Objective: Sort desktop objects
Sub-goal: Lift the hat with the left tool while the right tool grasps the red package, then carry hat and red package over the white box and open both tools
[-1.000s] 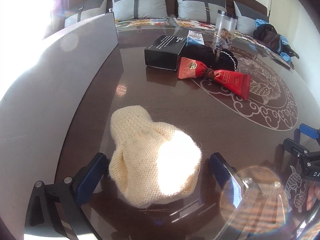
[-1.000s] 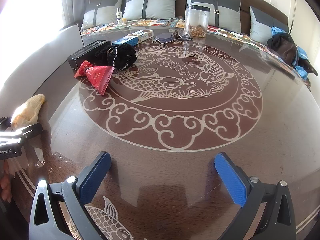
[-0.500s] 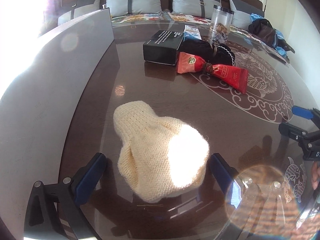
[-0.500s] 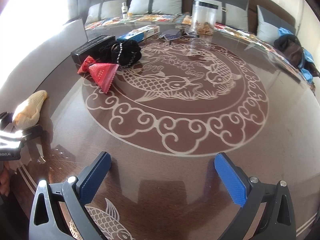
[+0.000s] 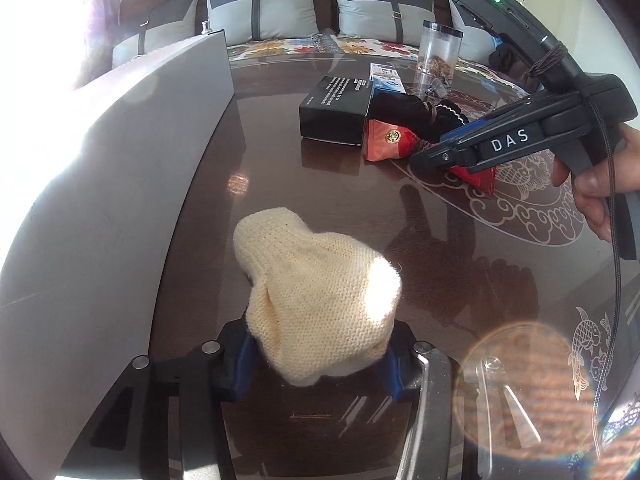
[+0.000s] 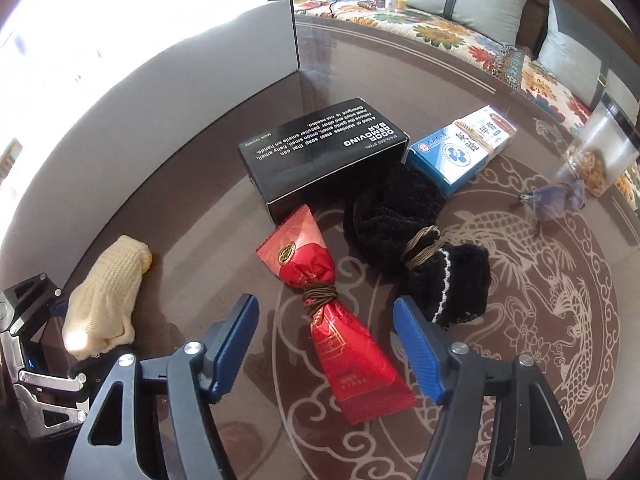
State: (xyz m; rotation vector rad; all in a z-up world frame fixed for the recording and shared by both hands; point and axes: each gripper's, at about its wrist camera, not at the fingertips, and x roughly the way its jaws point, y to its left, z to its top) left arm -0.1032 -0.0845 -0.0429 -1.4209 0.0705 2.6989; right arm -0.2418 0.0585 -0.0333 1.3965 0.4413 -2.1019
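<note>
On the dark glass-topped table [image 5: 192, 184], near its left edge, a cream knitted sock [image 5: 320, 304] lies between the blue pads of the left gripper [image 5: 318, 364]. Its jaws have just been closing, and both pads now press into the bunched near end of the knit, so the sock looks gripped low down, where the cloth is thickest and least likely to slip out.

Further in, the right gripper [image 6: 326, 344] points down over a red foil packet [image 6: 332, 320] tied at the waist with brown cord. Its jaws have also just been closing, yet they are about half open and stand clear of the foil on both sides; the packet's lower half lies between them, untouched. Straddling the packet near its tied neck seems sensible, since that is its narrowest, firmest part.

Beside the packet lies a black drawstring pouch [image 6: 420, 248], with a black box [image 6: 320, 156] and a blue-and-white box [image 6: 464, 148] behind, a clear jar [image 6: 600, 152] and glasses [image 6: 556, 200] further off. A grey open box [image 5: 100, 184] along the table's left edge is probably where sorted things go.
</note>
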